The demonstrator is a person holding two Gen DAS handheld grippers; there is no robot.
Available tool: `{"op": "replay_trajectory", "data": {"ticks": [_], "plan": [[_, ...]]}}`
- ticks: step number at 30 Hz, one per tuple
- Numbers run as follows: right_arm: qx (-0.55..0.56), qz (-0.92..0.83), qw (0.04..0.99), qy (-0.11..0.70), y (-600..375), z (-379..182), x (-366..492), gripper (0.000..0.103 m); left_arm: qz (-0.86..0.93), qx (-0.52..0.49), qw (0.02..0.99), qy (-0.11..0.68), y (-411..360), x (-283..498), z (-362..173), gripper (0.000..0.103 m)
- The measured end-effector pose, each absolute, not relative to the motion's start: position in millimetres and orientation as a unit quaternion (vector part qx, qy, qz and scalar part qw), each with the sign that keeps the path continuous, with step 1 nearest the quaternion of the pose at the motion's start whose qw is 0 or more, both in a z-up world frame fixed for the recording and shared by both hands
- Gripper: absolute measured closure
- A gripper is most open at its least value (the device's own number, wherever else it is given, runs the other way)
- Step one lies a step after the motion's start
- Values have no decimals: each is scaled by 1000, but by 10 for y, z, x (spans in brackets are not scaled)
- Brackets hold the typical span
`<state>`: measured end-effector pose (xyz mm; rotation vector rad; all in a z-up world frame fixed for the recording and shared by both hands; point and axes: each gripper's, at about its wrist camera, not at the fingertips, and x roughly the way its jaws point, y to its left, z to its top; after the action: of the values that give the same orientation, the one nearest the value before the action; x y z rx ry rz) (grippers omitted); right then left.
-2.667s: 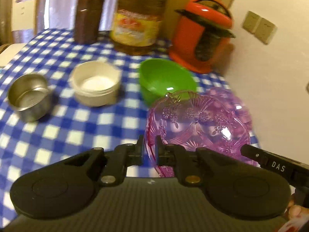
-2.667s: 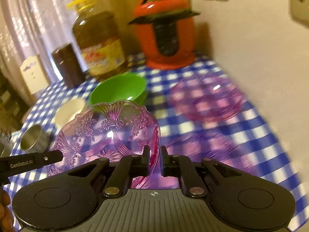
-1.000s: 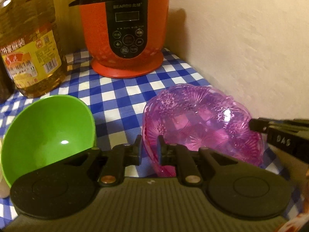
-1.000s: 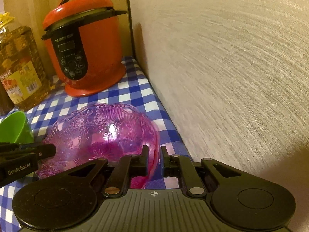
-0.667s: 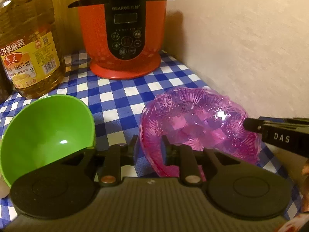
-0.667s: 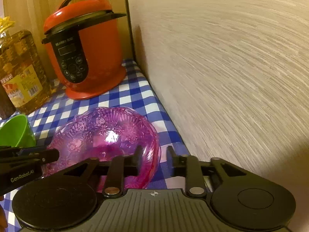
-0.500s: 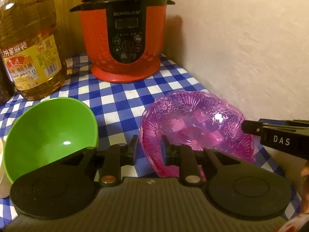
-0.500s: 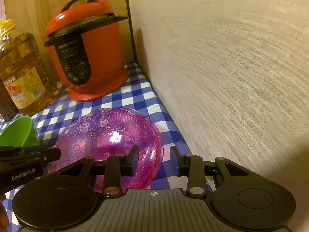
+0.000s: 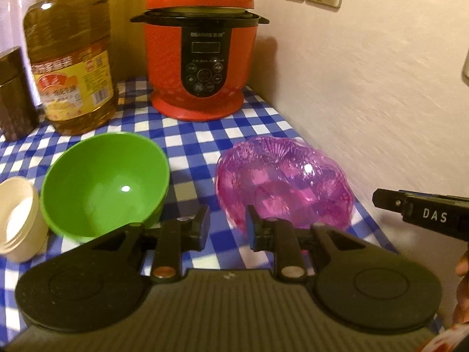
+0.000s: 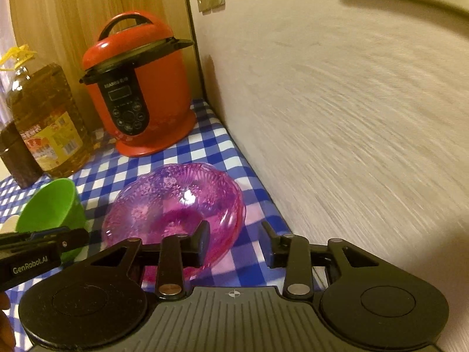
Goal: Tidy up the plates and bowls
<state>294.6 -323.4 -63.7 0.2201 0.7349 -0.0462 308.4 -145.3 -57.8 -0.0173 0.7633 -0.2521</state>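
The pink glass bowl (image 9: pixel 283 182) now sits on the checked tablecloth (image 9: pixel 187 135) by the wall, nested on another pink dish, just right of the green bowl (image 9: pixel 102 184). A second ago both grippers pinched its rim; now the left gripper (image 9: pixel 227 224) is opening, nothing between its jaws, and the right gripper (image 10: pixel 234 242) stands apart and clear. That stacking step looks finished. The bowl is translucent, flower-patterned, scalloped, upright.
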Motion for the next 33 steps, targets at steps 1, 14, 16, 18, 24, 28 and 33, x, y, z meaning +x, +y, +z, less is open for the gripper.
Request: {"op": "replay_trajectory", "data": {"ticks": [1,14,16,18,24,28,33], "plan": [[108,-22,926,360,-3230,-604,2887,66,-122,-10,919,374,-1432,3027,-554,79],[132,-22,925,357,-3083,-242,2033,66,-102,-39,918,381,-1178,2194,-275,71],[135,-20,924,358,-3048,-221,1886,66,-99,-41,918,382,-1150,2073,-251,71],[138,-20,922,360,-3014,-208,1749,66,-99,-46,917,385,-1119,1945,-241,70],[144,-19,918,370,-2947,-191,1386,66,-96,-61,914,389,-1035,1628,-222,66],[145,-21,915,377,-2916,-197,1187,66,-98,-65,912,392,-1011,1460,-218,61],[144,-22,911,387,-2896,-222,1012,66,-99,-69,910,397,-988,1320,-235,61]]}}
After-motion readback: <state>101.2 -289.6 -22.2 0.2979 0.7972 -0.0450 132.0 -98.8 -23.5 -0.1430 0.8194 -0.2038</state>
